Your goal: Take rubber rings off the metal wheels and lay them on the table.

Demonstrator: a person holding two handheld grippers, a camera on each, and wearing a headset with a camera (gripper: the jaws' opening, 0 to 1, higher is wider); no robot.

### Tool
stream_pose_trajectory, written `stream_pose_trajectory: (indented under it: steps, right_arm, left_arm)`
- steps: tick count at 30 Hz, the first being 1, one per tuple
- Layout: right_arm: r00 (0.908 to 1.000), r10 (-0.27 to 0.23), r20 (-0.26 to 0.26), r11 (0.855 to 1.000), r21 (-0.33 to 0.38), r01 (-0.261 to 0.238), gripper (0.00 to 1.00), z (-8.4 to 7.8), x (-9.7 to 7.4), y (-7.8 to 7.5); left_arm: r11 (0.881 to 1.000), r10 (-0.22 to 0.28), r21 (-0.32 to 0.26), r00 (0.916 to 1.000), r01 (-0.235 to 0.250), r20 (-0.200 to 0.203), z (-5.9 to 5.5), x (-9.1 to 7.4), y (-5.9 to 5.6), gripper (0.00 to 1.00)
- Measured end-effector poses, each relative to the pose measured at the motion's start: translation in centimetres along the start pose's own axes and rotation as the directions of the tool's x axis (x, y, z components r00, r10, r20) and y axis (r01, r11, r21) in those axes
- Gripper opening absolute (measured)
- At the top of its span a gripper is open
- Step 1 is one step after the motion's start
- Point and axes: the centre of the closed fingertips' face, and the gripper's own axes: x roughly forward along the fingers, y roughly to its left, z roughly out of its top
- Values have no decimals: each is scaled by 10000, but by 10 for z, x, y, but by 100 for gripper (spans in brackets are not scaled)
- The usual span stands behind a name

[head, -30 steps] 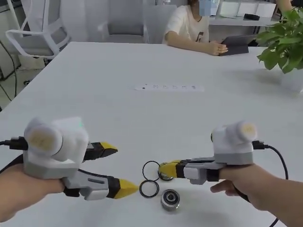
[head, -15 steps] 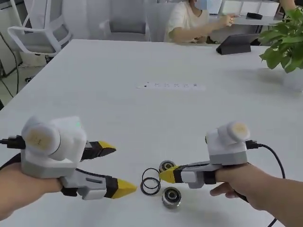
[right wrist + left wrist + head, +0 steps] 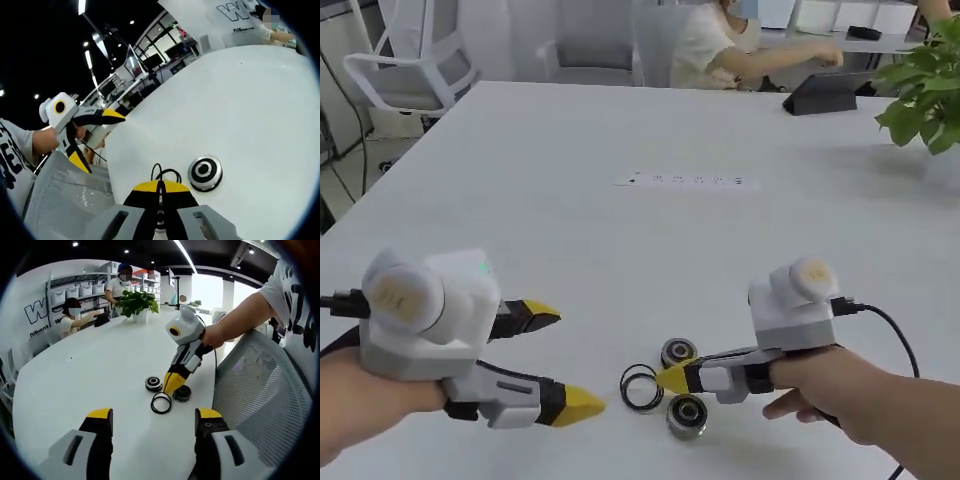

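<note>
Head view: two black rubber rings (image 3: pixel 640 387) lie overlapped on the white table (image 3: pixel 620 250), just beside two metal wheels (image 3: pixel 678 352) and at the tip of the right gripper (image 3: pixel 670 377), whose jaws are together. The left gripper (image 3: pixel 575 360) is near on the far side, spread and empty. Left gripper view: the rubber rings (image 3: pixel 161 403) lie flat just ahead of the parted left gripper (image 3: pixel 155 415), with the right gripper (image 3: pixel 172 383) tip between the metal wheels (image 3: pixel 182 393). Right gripper view: the right gripper (image 3: pixel 160 187) is closed and the rubber rings (image 3: pixel 163 172) loop just past its tip, though I cannot tell if one is pinched, and one wheel (image 3: pixel 205 173) sits beside.
</note>
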Motion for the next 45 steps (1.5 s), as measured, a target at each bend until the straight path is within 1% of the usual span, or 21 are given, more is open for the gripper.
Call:
stream_pose_trajectory:
  steps: [3, 5, 24, 34, 38, 43, 45]
  right_arm:
    - [9999, -83, -92, 10000, -8, 83, 0, -1, 1, -1]
    - [9997, -201, -160, 9997, -152, 198, 0, -2, 1, -3]
    - [9978, -624, -232, 9980, 26, 625, 0, -5, 2, -13]
    - [9976, -627, -293, 9980, -100, 624, 4, -6, 3, -11]
    - [9972, -629, -410, 9974, -389, 613, 8, -8, 1, -8]
    - [9978, -552, -360, 9971, -538, 532, 12, -6, -2, -4]
    - [9983, -524, -250, 9971, -566, 509, 13, -3, -4, -2]
  left_arm:
    - [10000, -8, -27, 10000, 8, -1, 0, 0, -1, 65]
    - [10000, -19, -41, 10000, 19, -2, 0, 0, -2, 65]
    - [9999, -124, -96, 9999, 123, -96, -1, 2, -4, 65]
    - [9998, -158, -136, 9997, 156, -179, -4, 2, -5, 64]
    - [9997, -178, -154, 9997, 175, -193, -5, 1, -5, 64]
    - [9996, -242, -125, 9993, 239, -268, -5, 2, -8, 64]
    - [9995, -278, -126, 9993, 275, -265, -5, 2, -9, 64]
